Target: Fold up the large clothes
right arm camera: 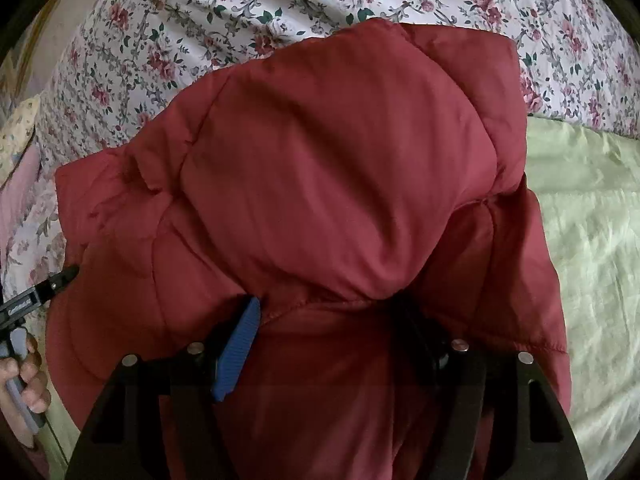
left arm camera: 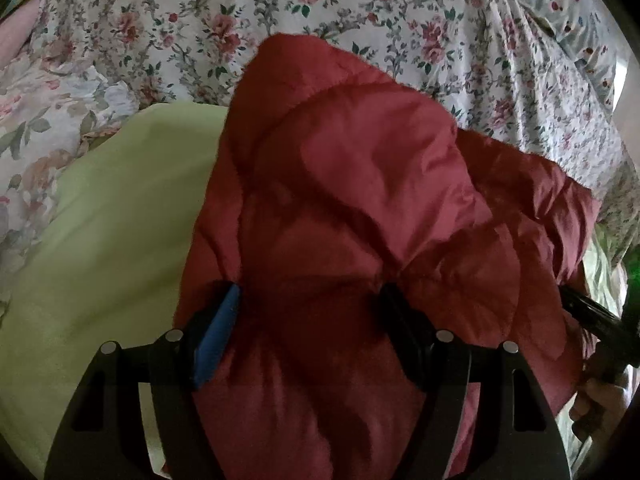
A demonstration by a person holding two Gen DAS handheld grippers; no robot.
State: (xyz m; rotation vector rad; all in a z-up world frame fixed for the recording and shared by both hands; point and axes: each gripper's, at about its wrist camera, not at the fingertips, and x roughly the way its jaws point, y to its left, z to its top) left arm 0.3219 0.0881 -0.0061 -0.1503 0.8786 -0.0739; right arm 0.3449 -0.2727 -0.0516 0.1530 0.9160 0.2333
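A red quilted puffer jacket (left arm camera: 344, 208) lay bunched across a bed, resting partly on a pale green sheet (left arm camera: 104, 248) and partly against a rose-patterned floral bedspread (left arm camera: 280, 12) that filled the far side of both wrist views. To the far left, a second floral fabric with larger, paler blooms (left arm camera: 48, 128) showed beside the green sheet. The left gripper (left arm camera: 310, 300), angled downward, had a thick fold of the jacket gathered between its blue-padded left finger (left arm camera: 218, 336) and its black right finger, both pressing into the puffed cloth so that it creased around them. At the right edge of that view, the other tool's black tip and a person's hand (left arm camera: 596, 404) were partly visible. In the right wrist view, the right gripper (right arm camera: 328, 312) likewise pinched a wide roll of the jacket (right arm camera: 340, 168), its blue pad (right arm camera: 238, 352) sunk into the fabric near a stitched seam, the opposite finger largely hidden under the cloth. At the left edge of that view, a hand (right arm camera: 28, 380) gripped the handle of the left tool, whose tip touched the jacket's edge. The green sheet (right arm camera: 592, 240) spread to the right.
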